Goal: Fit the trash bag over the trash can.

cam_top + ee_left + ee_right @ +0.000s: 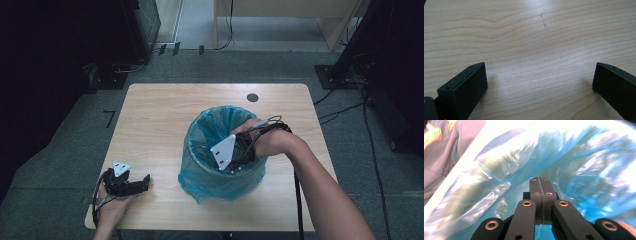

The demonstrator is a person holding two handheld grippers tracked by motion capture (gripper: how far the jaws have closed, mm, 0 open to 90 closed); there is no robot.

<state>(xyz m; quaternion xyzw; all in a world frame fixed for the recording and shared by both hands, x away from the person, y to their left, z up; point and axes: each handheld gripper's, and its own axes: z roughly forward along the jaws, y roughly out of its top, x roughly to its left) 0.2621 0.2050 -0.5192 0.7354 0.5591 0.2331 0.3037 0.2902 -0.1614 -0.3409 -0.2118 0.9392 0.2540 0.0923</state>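
- Carrying everything, the wooden surface (pixel 160 125) stretches away from the person, with a small dark round spot (pixel 252 97) near its far edge.
- Standing upright right of centre, the bin (pixel 200 172) points its mouth straight up; its blue bag liner (pixel 584 170) is folded over the rim.
- Reaching into that mouth from the right, the right hand-held gripper (pixel 540 185) has its jaws pressed together, nothing between them.
- Resting at the near left corner, the left hand-held gripper (pixel 131 184) lies well apart from the bin, jaws spread wide over bare wood.
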